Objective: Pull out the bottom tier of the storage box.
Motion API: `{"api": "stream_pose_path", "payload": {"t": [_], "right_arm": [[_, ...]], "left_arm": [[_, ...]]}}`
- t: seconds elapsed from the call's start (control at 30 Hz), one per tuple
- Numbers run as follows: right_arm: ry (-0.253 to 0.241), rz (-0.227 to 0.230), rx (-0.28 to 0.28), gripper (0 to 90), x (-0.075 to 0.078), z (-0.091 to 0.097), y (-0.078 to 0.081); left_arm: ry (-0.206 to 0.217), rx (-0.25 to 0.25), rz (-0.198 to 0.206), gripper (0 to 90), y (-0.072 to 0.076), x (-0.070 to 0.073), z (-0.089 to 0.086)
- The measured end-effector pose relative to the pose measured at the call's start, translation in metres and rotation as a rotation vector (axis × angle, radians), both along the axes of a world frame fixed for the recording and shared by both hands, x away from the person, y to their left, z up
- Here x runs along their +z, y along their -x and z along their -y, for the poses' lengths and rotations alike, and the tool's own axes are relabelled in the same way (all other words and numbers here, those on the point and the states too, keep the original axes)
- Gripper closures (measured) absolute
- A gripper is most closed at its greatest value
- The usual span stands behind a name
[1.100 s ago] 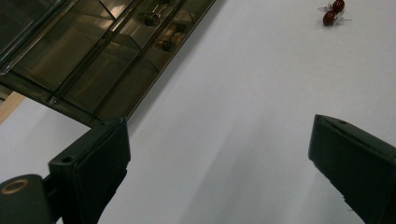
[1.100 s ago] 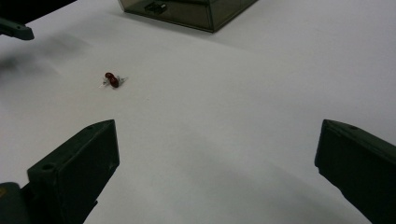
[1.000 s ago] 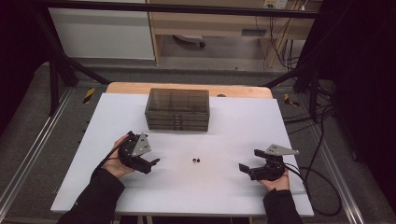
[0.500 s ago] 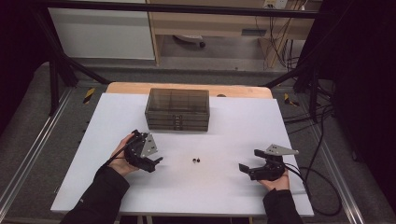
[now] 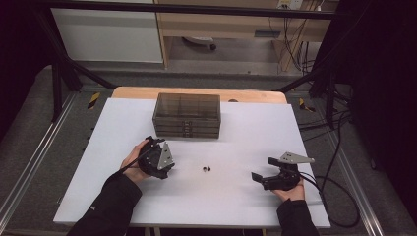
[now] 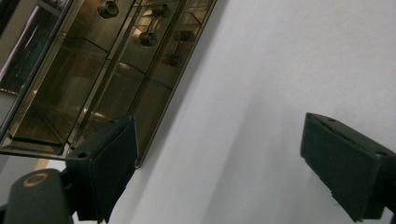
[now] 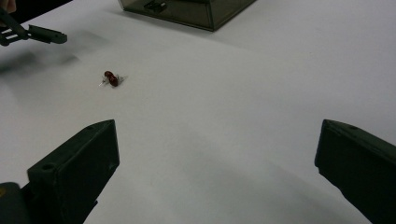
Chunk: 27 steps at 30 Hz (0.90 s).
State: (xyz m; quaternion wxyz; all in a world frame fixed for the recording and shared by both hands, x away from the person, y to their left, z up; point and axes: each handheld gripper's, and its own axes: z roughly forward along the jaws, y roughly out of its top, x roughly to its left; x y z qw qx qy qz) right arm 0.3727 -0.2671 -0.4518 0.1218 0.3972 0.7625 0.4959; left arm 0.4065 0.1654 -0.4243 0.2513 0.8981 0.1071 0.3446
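Left hand-held gripper (image 5: 164,169) tilted since — both spread | right (image 5: 256,178) | two dark-red beads (image 5: 207,169) touching

The left hand (image 5: 134,160) comes in from the lower left in a dark sleeve and holds the left gripper (image 5: 164,172) rolled onto its side, grey plate facing right — jaws spread wide, nothing between them. The right hand (image 5: 291,191) holds the right gripper (image 5: 256,178) level, pointing left — jaws likewise wide apart and empty.
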Motion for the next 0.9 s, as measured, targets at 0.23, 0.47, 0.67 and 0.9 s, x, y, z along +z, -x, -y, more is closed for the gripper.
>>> {"api": "stream_pose_path", "payload": {"t": [0.23,0.47,0.67,0.9], "right_arm": [[-0.001,0.000,-0.002,0.5,0.000,0.000,0.000],[-0.001,0.000,-0.002,0.5,0.000,0.000,0.000],[-0.002,0.000,-0.002,0.5,0.001,0.000,0.000],[-0.001,0.002,-0.004,0.5,0.001,0.001,0.000]], "left_arm": [[-0.035,0.002,0.047,15.1,-0.005,-0.005,0.007],[-0.052,-0.001,0.072,18.2,-0.011,-0.006,0.014],[-0.071,-0.003,0.107,21.4,-0.014,-0.010,0.020],[-0.097,-0.005,0.155,24.6,-0.018,-0.014,0.028]]}}
